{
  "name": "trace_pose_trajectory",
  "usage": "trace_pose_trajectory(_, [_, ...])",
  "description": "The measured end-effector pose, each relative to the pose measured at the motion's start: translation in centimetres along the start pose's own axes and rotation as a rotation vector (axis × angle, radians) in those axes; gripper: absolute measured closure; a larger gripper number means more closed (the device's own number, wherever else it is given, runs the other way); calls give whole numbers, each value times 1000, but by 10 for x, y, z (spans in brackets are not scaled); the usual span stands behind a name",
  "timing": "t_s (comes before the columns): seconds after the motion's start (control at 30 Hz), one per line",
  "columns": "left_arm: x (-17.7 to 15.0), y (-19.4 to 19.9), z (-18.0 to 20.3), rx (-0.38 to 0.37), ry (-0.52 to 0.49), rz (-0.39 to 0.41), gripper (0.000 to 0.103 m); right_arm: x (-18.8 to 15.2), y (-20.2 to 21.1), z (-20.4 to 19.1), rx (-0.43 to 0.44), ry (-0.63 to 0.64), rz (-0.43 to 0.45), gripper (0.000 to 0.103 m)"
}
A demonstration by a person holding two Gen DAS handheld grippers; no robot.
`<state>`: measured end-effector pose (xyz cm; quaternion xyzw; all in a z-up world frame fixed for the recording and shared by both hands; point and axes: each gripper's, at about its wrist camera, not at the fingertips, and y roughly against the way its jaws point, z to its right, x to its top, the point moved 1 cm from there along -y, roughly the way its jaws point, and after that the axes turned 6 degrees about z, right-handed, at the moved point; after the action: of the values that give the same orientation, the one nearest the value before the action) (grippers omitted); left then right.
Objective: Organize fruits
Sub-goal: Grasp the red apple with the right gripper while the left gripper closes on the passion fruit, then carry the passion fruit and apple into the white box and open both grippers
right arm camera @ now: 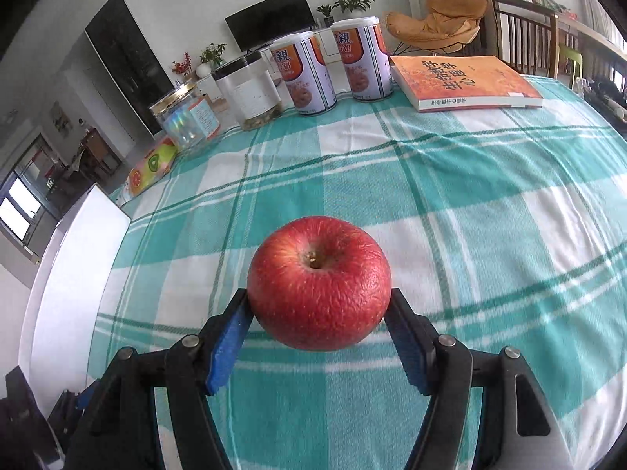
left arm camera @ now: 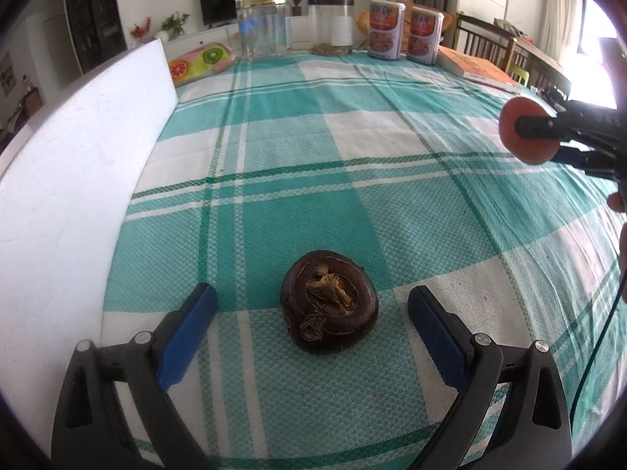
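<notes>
A round red apple [right arm camera: 319, 284] is clamped between the blue pads of the right gripper [right arm camera: 319, 315], above the teal-and-white checked table [right arm camera: 470, 196]. A dark brown wrinkled fruit [left arm camera: 329, 299] lies on the table between the wide-spread, untouching fingers of the left gripper [left arm camera: 311, 303].

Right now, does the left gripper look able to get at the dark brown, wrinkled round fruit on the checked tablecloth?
Probably yes. The left gripper is open, its blue pads either side of the dark brown, wrinkled round fruit without touching it, and nothing lies between them. The right gripper, holding the red apple, is well clear.
</notes>
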<state>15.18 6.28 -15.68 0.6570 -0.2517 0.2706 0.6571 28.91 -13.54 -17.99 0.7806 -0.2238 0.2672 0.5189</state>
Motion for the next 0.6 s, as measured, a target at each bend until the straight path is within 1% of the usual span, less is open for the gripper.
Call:
trace_pose_trajectory(0.07, [-1,6,-7,-79,27,12,5,-31,26,-4,38,-45,-5,35])
trace_pose_trajectory(0.13, [-2,12,-16,-162,87,15,6,-60,49,-10,70,-71,-8,35])
trace_pose_trajectory(0.2, [-3,15,-18,-212,113,11,6,-83,66,-16,76,-68,-4,35])
trace_pose_trajectory(0.23, [-2,15,-13,-208,97,3,7,-91,73,-18,77,-68,2,35])
trace_pose_trajectory(0.3, [-3,14,-2,-173,34,-10,8,-105,85,-20,76,-82,21,35])
trace_pose_trajectory(0.33, [-4,14,3,-160,9,-11,13,-110,90,-19,77,-98,28,35])
trace_pose_trajectory(0.37, [-4,12,7,-130,-14,-7,18,-112,93,-17,76,-112,32,35])
trace_pose_trajectory(0.4, [-4,11,10,-88,-40,9,26,-114,96,-15,72,-120,34,35])
trace_pose_trajectory(0.47, [-1,8,9,-33,-56,32,39,-116,103,-13,50,-107,44,35])
trace_pose_trajectory(0.5, [1,8,5,-30,-40,37,55,-117,106,-13,41,-94,48,35])
trace_pose_trajectory(0.53, [3,9,1,-37,-22,28,59,-118,110,-14,35,-85,50,35])
trace_pose_trajectory(0.6, [5,17,-7,-95,42,-8,59,-120,118,-16,40,-83,50,35])
